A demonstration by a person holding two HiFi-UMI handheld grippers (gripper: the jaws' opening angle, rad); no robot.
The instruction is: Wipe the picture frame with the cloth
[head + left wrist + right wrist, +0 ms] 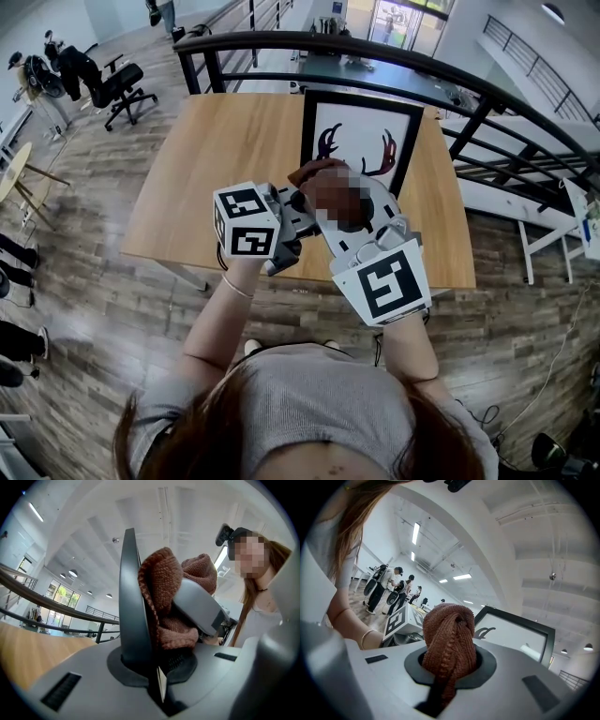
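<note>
Grey ribbed top (pixel 319 394) — thin bracelet (pixel 237 287)

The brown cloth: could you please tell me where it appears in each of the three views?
Head view: cloth at centre, against the picture frame's lower part.
Left gripper view: centre, wrapped round the right tool.
Right gripper view: lower centre, bunched between that tool's jaws.
Shared landmark: the picture frame, directly beside the cloth each time.

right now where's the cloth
The cloth is bunched in the right gripper at the middle of the head view, against the picture frame's lower left corner, just right of the left gripper.
</note>
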